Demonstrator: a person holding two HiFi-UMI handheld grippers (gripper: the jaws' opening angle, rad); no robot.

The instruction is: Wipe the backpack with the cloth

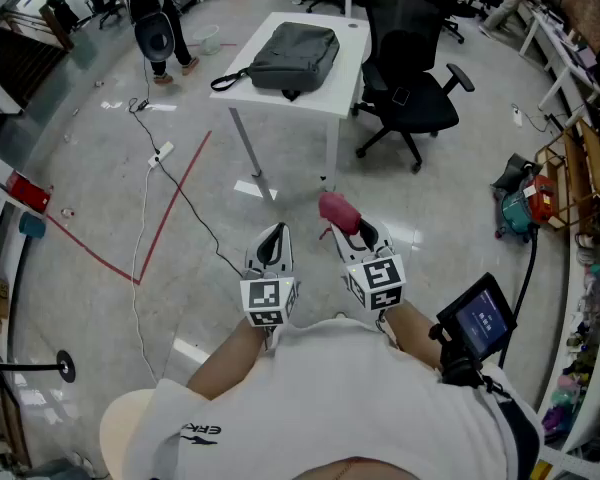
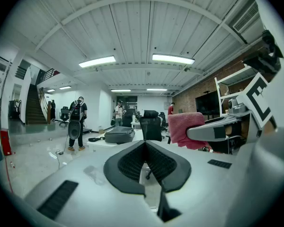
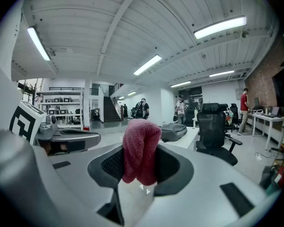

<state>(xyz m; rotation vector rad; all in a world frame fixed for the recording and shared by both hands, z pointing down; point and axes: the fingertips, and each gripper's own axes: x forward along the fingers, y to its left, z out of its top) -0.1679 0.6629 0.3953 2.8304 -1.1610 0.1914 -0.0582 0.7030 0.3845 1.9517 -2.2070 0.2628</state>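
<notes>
A grey backpack [image 1: 294, 56] lies flat on a small white table [image 1: 341, 95] some way ahead of me; it also shows in the left gripper view [image 2: 119, 135] and the right gripper view [image 3: 174, 131]. My right gripper [image 1: 352, 230] is shut on a pink cloth [image 1: 338, 211], which bulges up between the jaws [image 3: 140, 150]. My left gripper [image 1: 272, 244] is beside it, shut with nothing in it [image 2: 145, 145]. Both are held close to my body, well short of the table.
A black office chair [image 1: 408, 80] stands right of the table. A person [image 1: 162, 20] with a backpack stands at the far left. Red tape and a cable [image 1: 150, 183] run over the grey floor. Shelves and a bag [image 1: 525, 203] line the right side.
</notes>
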